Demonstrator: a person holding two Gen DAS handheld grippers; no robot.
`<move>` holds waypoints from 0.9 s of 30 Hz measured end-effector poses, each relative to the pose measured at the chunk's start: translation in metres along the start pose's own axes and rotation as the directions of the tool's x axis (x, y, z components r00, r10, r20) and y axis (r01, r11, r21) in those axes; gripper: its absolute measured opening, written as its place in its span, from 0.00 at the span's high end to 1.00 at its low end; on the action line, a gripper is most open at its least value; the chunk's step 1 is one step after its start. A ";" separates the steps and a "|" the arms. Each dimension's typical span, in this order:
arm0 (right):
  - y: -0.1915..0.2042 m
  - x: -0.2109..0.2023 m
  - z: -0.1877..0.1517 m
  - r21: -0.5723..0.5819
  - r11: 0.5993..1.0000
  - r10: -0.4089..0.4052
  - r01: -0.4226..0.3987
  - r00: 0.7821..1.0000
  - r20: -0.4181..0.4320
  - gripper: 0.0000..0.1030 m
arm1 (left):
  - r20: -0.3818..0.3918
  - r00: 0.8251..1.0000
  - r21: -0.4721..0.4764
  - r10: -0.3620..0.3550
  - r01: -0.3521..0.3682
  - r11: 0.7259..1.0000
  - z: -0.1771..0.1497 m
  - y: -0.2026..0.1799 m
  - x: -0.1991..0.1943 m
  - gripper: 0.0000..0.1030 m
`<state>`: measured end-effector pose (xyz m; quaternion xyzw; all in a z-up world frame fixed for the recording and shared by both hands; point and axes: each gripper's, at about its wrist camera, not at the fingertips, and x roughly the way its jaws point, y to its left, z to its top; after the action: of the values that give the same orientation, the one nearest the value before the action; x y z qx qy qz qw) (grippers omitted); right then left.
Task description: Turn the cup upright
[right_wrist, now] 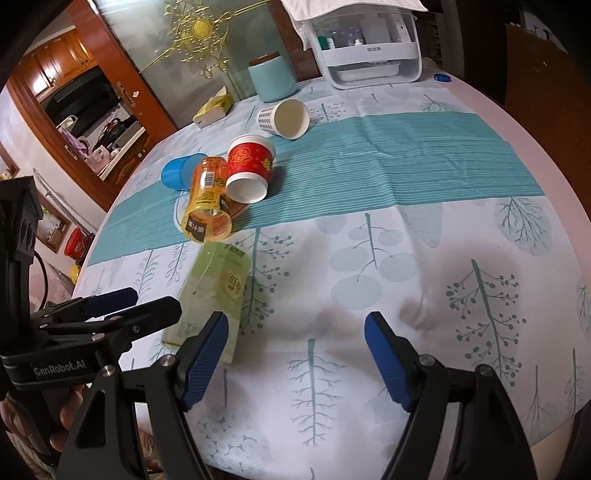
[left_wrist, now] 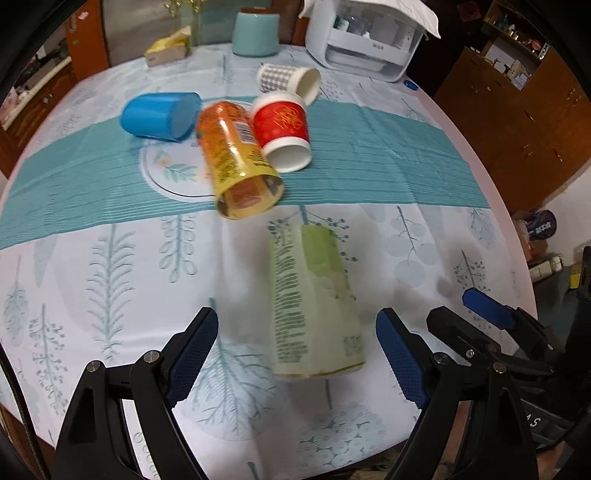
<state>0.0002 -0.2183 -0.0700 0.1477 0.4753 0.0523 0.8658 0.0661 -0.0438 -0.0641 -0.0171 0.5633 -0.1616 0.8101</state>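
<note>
I see the green cup (left_wrist: 314, 306) lying on its side on the desk (left_wrist: 110, 258), on the white leaf-print cloth just short of the teal band (left_wrist: 369, 155). It lies lengthwise in front of my left gripper (left_wrist: 295, 354), whose jaws stand wide apart on either side of the cup's near end without touching it. The cup looks blurred in the left wrist view.

From the right wrist view the green cup (right_wrist: 212, 291) sits to the left of my right gripper (right_wrist: 295, 354), whose jaws are also wide apart with only cloth between them; its left finger overlaps the cup's near corner in the picture, but I cannot tell whether they touch. The left gripper (right_wrist: 122, 306) shows at the left edge, beside the cup.

Beyond the green cup, on the teal band, a yellow cup (left_wrist: 240, 158) lies on its side with its open mouth toward me. Just right of it, touching it, is a red cup (left_wrist: 282, 129) tipped over. Left of the yellow cup lies a blue cup (left_wrist: 159, 114). Behind the red cup a grey checked cup (left_wrist: 288, 79) lies on its side. At the far edge stand a teal jar (left_wrist: 256, 33), a white box (left_wrist: 365, 40) and a tissue pack (left_wrist: 166, 50).
</note>
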 end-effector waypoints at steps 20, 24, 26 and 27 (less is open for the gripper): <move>-0.015 0.018 0.004 0.030 1.000 -0.001 0.002 1.000 -0.023 0.31 | -0.199 0.972 -0.044 -0.128 0.121 0.992 0.040 0.009 0.052 0.31; -0.018 0.021 0.004 0.040 0.999 0.008 -0.007 1.000 -0.030 0.32 | -0.271 0.952 -0.062 -0.143 0.131 0.989 0.042 0.013 0.069 0.31; -0.019 0.023 0.004 0.046 0.999 0.010 -0.009 0.999 -0.033 0.32 | -0.297 0.943 -0.060 -0.151 0.139 0.988 0.044 0.013 0.076 0.31; -0.020 0.024 0.004 0.048 0.999 0.012 -0.010 0.999 -0.035 0.32 | -0.309 0.939 -0.060 -0.155 0.143 0.988 0.044 0.013 0.077 0.31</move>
<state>0.0153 -0.2326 -0.0935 0.1699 0.4910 0.0484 0.8531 0.1340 -0.0604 -0.1206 -0.0487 0.6843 -0.2128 0.6957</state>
